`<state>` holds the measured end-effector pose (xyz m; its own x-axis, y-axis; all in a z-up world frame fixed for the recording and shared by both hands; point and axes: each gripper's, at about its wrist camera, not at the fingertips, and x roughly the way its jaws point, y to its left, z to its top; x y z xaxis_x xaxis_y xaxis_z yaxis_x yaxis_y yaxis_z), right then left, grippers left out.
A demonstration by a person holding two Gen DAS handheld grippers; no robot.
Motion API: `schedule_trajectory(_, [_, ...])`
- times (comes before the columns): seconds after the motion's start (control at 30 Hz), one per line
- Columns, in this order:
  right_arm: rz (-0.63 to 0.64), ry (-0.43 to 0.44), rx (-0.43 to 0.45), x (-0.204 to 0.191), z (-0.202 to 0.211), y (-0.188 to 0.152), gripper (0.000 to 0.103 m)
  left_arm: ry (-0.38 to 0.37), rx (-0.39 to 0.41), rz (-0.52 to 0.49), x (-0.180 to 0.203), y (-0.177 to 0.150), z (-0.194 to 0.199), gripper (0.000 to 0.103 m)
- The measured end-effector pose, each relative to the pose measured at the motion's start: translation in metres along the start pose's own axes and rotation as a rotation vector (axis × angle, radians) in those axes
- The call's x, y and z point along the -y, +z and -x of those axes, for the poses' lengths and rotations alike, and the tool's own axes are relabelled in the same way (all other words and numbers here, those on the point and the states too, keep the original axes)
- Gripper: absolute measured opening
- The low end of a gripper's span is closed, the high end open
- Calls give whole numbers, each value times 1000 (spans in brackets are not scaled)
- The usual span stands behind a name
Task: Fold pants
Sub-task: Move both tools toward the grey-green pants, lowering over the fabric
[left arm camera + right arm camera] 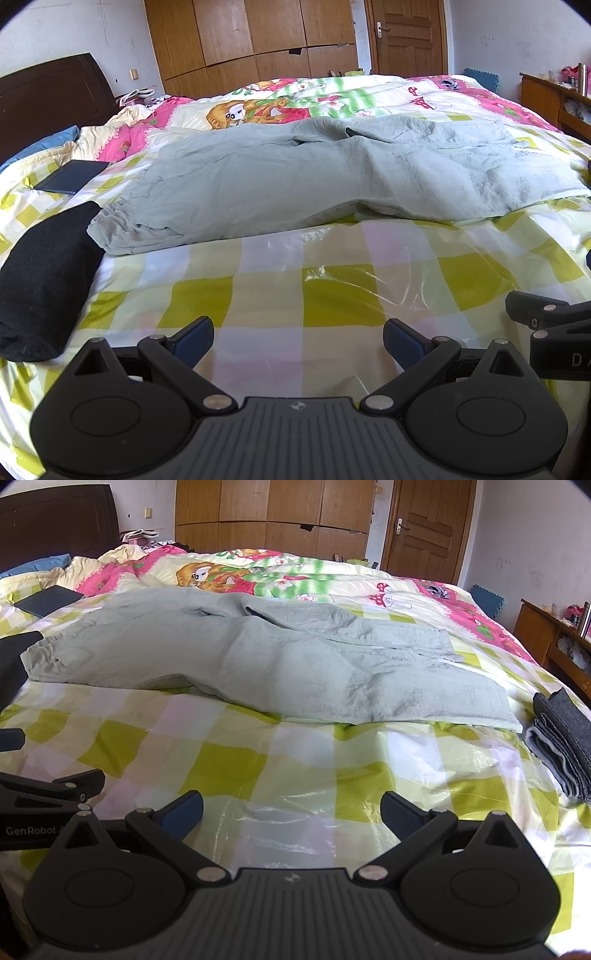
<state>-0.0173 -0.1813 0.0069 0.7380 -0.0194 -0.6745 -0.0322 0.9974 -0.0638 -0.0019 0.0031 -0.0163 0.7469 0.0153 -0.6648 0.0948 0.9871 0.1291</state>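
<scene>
Pale grey-green pants [314, 173] lie spread across the bed, waistband at the left, legs running right; they also show in the right wrist view [266, 657]. My left gripper [298, 345] is open and empty, low over the checked sheet, well short of the pants. My right gripper [291, 814] is open and empty, likewise in front of the pants. Part of the right gripper shows at the right edge of the left wrist view [546, 332]; part of the left gripper shows at the left edge of the right wrist view [51, 797].
A black folded garment [40, 280] lies left of the waistband. A folded dark grey garment [561, 738] lies right of the leg ends. A dark flat tablet [72, 176] lies on the bed at far left. The yellow-checked plastic sheet [332, 288] covers the bed.
</scene>
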Motion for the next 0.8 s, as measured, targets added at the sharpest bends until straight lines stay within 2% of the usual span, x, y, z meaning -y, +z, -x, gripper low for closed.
schedule_trajectory(0.2, [36, 30, 32, -8, -1, 20, 102, -12, 15, 28, -15, 7, 3, 103])
schedule_trajectory(0.33, [61, 68, 44, -18, -19, 46, 102, 24, 39, 24, -39, 18, -4, 103])
schedule_trajectory(0.47, [107, 127, 61, -36, -43, 78, 101, 76, 38, 27, -80, 35, -27, 103])
schedule_trajectory(0.67, [249, 225, 75, -89, -93, 126, 100, 159, 92, 25, -140, 71, -66, 103])
schedule_trajectory(0.8, [319, 276, 64, -131, -126, 144, 99, 104, 91, 35, -164, 87, -103, 103])
